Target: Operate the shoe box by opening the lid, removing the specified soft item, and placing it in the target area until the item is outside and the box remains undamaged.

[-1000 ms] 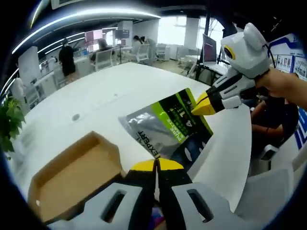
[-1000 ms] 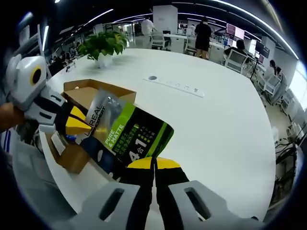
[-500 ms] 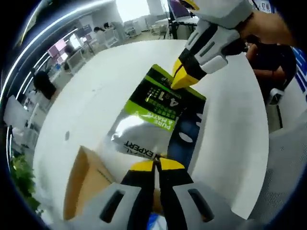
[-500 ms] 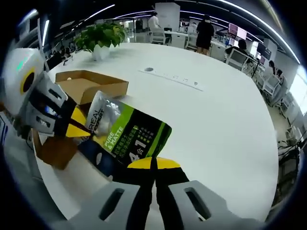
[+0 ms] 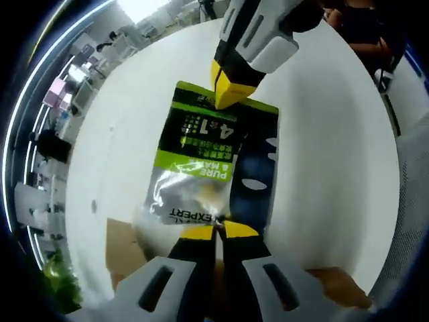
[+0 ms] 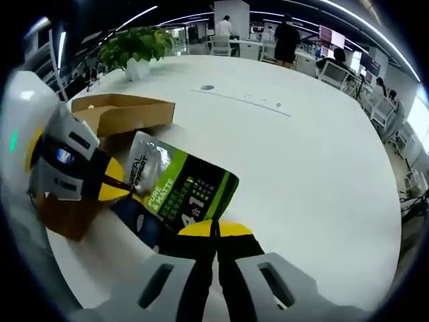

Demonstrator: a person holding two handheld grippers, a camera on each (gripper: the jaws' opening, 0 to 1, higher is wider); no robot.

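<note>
Left gripper view shows the left tongs [image 5: 216, 230] closed on the near short edge of a green, black and silver sachet pack [image 5: 211, 157], while the right tongs [image 5: 230, 92] pinch the opposite short edge at the far end. Right gripper view gives the mirror of this: the right tongs [image 6: 214, 229] are closed on the pack's [image 6: 179, 194] near edge and the left tongs [image 6: 122, 190] grip its silver end from the left. The pack hangs stretched between the two pairs of tongs, above the white surface [image 6: 301, 161], its long axis running straight from one pair to the other.

The open cardboard shoe box [image 6: 117, 114] sits on the surface behind and beside the left tongs in the right gripper view, so the pack is already out of it; a brown corner of the box [image 5: 124, 245] shows low in the left gripper view.

Judged from this, the placing step remains. Open surface lies on the right tongs' side, away from the box, so the pack would travel along its own length toward that end.
</note>
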